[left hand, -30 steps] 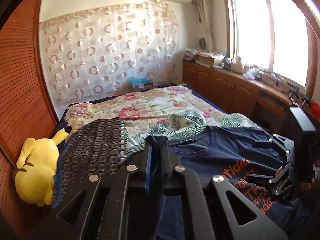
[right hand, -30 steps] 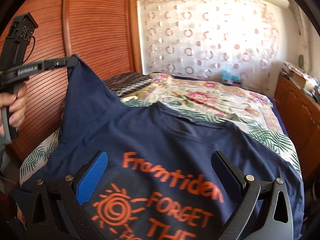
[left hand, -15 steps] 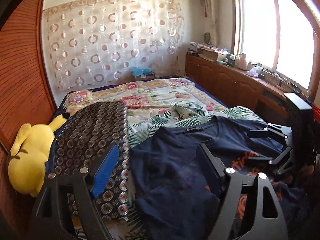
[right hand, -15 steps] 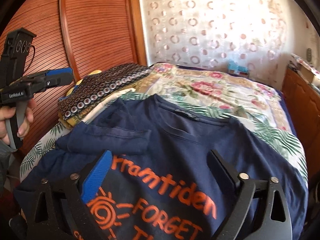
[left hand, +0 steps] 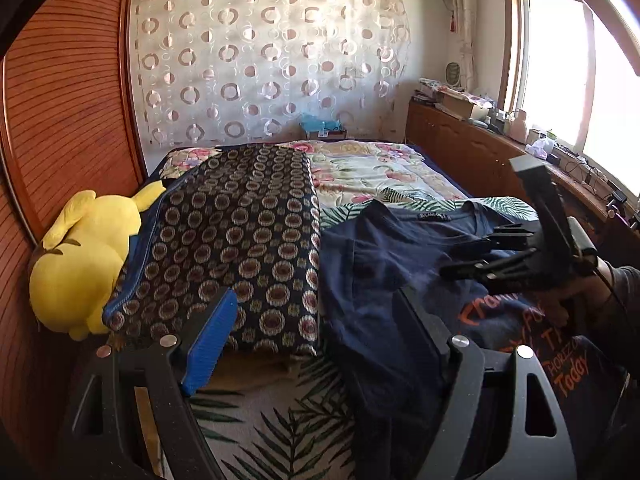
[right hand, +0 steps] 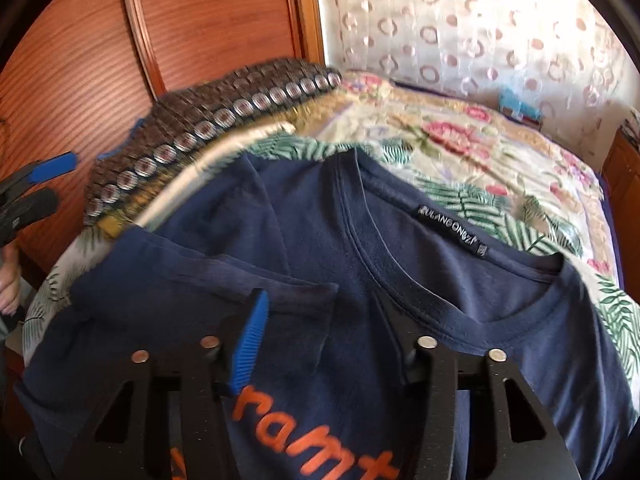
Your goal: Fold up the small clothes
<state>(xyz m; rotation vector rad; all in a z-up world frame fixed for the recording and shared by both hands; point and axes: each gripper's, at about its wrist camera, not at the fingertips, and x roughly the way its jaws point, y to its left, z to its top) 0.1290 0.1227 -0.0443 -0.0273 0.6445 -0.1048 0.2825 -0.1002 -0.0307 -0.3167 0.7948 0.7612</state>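
Navy T-shirt point(right hand: 400, 280) lies lengthwise, collar toward the curtain point(right hand: 460, 20).

Yellow plush toy point(left hand: 80, 260) (lying), patterned cushion point(left hand: 240, 232), curtain point(left hand: 272, 60)

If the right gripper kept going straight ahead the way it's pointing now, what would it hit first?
Most likely the navy blue cotton T-shirt: the open right gripper points at the folded-in sleeve and neckline just ahead. Depth is unclear, but nothing else lies between.

navy T-shirt point(left hand: 384, 276): 1 | grippers: 2, left gripper point(left hand: 316, 332), right gripper point(right hand: 320, 320) | yellow plush toy point(left hand: 84, 256): 1 | patterned folded blanket point(left hand: 240, 232): 1 | bed point(left hand: 376, 172): 1
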